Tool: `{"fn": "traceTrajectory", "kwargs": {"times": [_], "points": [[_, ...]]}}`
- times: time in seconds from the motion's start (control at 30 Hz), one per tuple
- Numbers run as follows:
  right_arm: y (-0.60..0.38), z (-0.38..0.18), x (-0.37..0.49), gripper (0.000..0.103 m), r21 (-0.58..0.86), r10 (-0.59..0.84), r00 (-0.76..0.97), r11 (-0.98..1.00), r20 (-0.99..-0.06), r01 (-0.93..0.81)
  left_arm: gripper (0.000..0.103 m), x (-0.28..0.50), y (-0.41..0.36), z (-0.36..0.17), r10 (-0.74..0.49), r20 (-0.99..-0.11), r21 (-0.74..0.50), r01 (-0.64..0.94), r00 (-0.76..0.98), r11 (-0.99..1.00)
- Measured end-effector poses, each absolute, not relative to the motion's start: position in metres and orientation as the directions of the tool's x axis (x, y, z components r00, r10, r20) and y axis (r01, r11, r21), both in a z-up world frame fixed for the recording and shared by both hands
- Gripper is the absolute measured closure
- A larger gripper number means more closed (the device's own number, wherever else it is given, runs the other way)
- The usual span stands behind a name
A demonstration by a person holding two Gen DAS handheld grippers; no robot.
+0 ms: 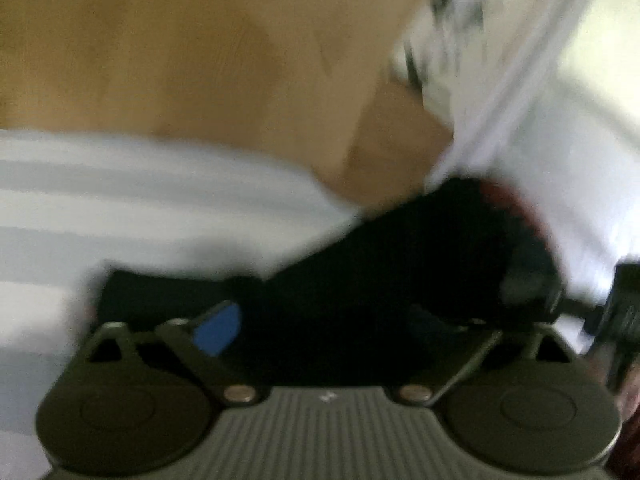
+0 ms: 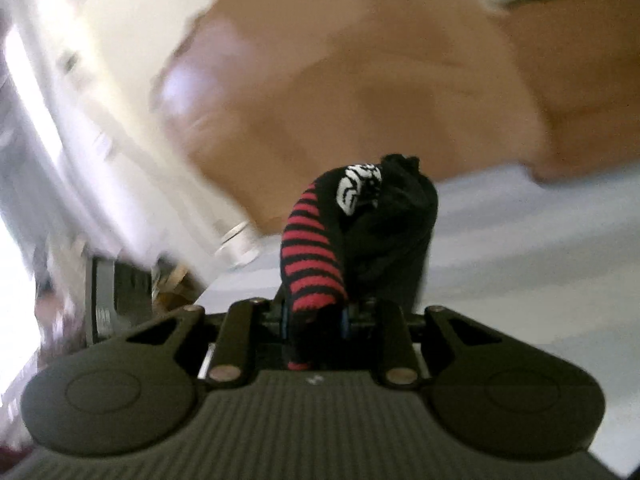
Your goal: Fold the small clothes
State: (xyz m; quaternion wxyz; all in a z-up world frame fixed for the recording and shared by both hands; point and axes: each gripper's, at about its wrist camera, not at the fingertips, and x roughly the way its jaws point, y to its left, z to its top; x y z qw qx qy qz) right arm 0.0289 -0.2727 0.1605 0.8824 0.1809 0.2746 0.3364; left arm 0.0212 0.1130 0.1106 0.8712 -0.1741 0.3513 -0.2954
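A black sock with red stripes and a white print (image 2: 320,248) rises up from my right gripper (image 2: 316,316), which is shut on its striped end between the blue pads. In the blurred left wrist view the same sock (image 1: 400,264) stretches as a dark band across my left gripper (image 1: 360,320), its red-striped end (image 1: 516,208) toward the right. The left jaws stand wide apart, and the bare blue pad (image 1: 218,334) does not press on the sock. The other left finger is hidden behind the sock.
A pale striped sheet (image 1: 120,200) lies under both grippers, with a tan wooden surface (image 1: 200,60) beyond it. A white garment with black print (image 1: 448,20) hangs blurred at upper right. The other gripper's body (image 2: 116,292) shows at the left edge of the right wrist view.
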Motion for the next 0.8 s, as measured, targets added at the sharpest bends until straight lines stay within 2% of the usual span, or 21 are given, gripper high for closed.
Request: {"fn": "traceTrajectory", "kwargs": {"times": [0.07, 0.13, 0.27, 0.33, 0.43, 0.5, 0.67, 0.73, 0.8], "points": [[-0.232, 0.166, 0.038, 0.077, 0.459, 0.714, 0.573, 0.699, -0.402, -0.549, 0.0, 0.013, 0.155, 0.126, -0.625, -0.43, -0.561, 0.35, 0.651, 0.75], [-0.189, 0.161, 0.052, 0.076, 0.418, 0.714, 0.531, 0.699, -0.456, -0.58, 0.0, 0.004, 0.192, 0.133, -0.578, -0.4, -0.58, 0.292, 0.711, 0.76], [-0.109, 0.12, 0.088, 0.063, 0.406, 0.695, 0.405, 0.693, -0.594, -0.595, 0.0, -0.003, 0.23, 0.128, -0.522, -0.413, -0.592, 0.215, 0.747, 0.776], [-0.083, 0.091, 0.096, 0.061, 0.402, 0.682, 0.338, 0.684, -0.649, -0.609, 0.0, -0.001, 0.237, 0.117, -0.515, -0.431, -0.603, 0.188, 0.741, 0.775], [-0.077, 0.091, 0.09, 0.055, 0.377, 0.706, 0.349, 0.654, -0.617, -0.656, 0.0, 0.006, 0.237, 0.095, -0.517, -0.48, -0.608, 0.156, 0.709, 0.778], [-0.097, 0.101, 0.084, 0.041, 0.44, 0.759, 0.317, 0.606, -0.569, -0.662, 0.0, 0.019, 0.236, 0.081, -0.527, -0.508, -0.62, 0.137, 0.681, 0.773], [-0.164, 0.122, 0.062, 0.04, 0.428, 0.755, 0.446, 0.646, -0.482, -0.631, 0.0, 0.03, 0.227, 0.065, -0.525, -0.529, -0.612, 0.128, 0.667, 0.78], [-0.185, 0.117, 0.069, 0.037, 0.436, 0.713, 0.514, 0.699, -0.476, -0.566, 0.0, 0.033, 0.222, 0.063, -0.503, -0.558, -0.587, 0.114, 0.66, 0.801], [-0.2, 0.105, 0.066, 0.03, 0.452, 0.677, 0.555, 0.736, -0.483, -0.505, 0.0, 0.035, 0.222, 0.058, -0.489, -0.589, -0.566, 0.104, 0.643, 0.818]]}}
